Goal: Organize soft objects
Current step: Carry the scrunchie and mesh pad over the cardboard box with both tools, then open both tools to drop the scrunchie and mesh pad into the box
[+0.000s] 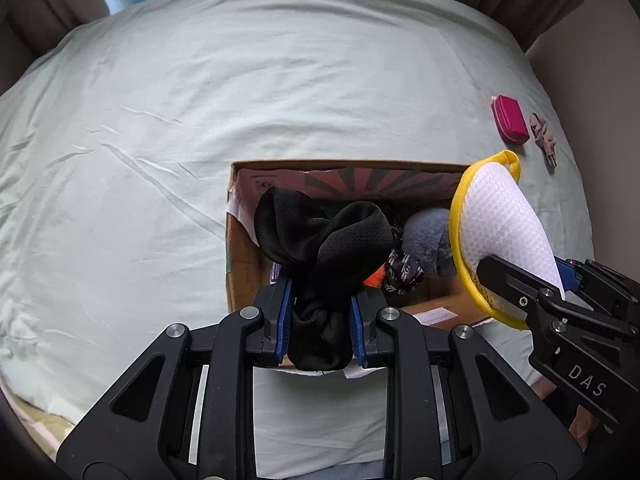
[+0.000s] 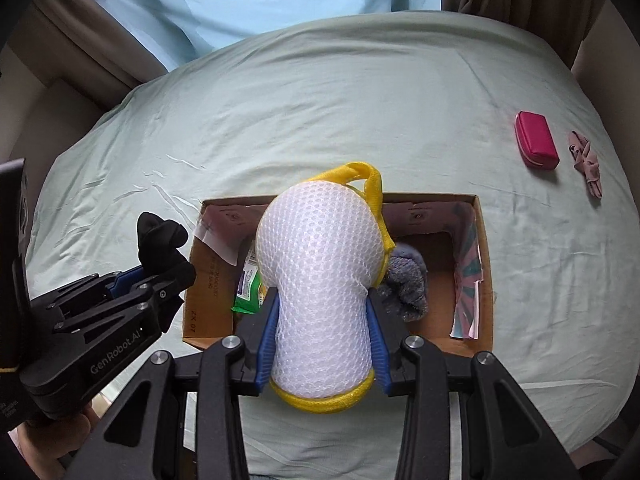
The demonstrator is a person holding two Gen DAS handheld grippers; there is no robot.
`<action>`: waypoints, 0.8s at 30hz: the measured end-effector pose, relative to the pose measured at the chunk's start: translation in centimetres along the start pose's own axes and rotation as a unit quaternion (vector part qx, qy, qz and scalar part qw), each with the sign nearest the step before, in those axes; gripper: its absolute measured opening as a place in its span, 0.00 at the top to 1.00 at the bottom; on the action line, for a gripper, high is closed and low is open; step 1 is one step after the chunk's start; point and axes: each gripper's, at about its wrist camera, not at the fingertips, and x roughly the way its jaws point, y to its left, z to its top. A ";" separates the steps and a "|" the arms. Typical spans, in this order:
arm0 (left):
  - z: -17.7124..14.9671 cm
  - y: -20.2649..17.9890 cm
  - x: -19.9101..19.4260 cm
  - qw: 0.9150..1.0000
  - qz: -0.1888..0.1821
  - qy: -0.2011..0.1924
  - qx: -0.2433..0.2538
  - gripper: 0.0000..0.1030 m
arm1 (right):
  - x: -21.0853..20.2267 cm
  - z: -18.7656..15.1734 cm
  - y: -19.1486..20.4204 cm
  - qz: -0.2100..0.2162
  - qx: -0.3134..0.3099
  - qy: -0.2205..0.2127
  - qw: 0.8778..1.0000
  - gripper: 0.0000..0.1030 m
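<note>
My left gripper is shut on a black sock bundle and holds it over the near left part of an open cardboard box. My right gripper is shut on a white mesh sponge with a yellow rim, held above the box. The sponge also shows at the right of the left wrist view. The sock and left gripper show at the left of the right wrist view. Inside the box lie a grey fluffy item, a green packet and a dark patterned cloth.
The box stands on a bed with a pale green sheet. A pink pouch and a small dusty-pink cloth item lie on the sheet beyond the box to the right. Curtains hang behind the bed.
</note>
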 end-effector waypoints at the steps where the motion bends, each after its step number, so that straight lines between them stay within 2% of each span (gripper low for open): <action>1: 0.1 -0.1 0.5 1.000 -0.001 0.006 0.002 0.80 | 0.6 0.2 0.0 -0.001 0.003 0.009 1.000 0.64; 8: 0.4 -0.9 5.9 0.997 -0.005 0.069 0.017 0.80 | 5.4 2.1 -1.1 0.019 0.037 0.084 0.996 0.64; 15: 1.1 -1.2 8.6 0.995 0.005 0.099 0.023 0.80 | 9.6 3.8 -1.0 0.016 0.022 0.136 0.990 0.64; 17: 1.2 -1.3 9.0 0.994 0.007 0.102 0.029 0.80 | 10.3 4.2 -1.0 0.020 0.021 0.147 0.989 0.61; 18: 1.3 -1.6 9.3 0.994 0.007 0.103 0.030 0.79 | 10.7 4.3 -1.1 0.021 0.021 0.153 0.988 0.57; 19: 1.3 -1.7 9.6 0.994 0.006 0.109 0.033 0.78 | 11.1 4.4 -1.1 0.025 0.023 0.161 0.986 0.47; 20: 1.2 -1.9 9.8 0.993 0.000 0.115 0.034 0.69 | 11.3 4.5 -1.1 0.030 0.027 0.164 0.986 0.40; 21: 1.1 -1.9 9.8 0.992 -0.009 0.120 0.037 0.36 | 11.4 4.6 -1.2 0.030 0.030 0.164 0.985 0.27; 22: 0.9 -2.0 9.9 0.991 -0.013 0.124 0.041 0.12 | 11.5 4.8 -1.5 0.027 0.033 0.163 0.986 0.16; 23: 0.6 -2.2 9.8 0.992 -0.015 0.121 0.045 0.01 | 11.4 4.8 -1.6 0.023 0.035 0.162 0.986 0.13; 24: 0.4 -2.2 9.8 0.991 -0.015 0.121 0.049 0.00 | 11.4 5.0 -1.7 0.018 0.037 0.161 0.986 0.11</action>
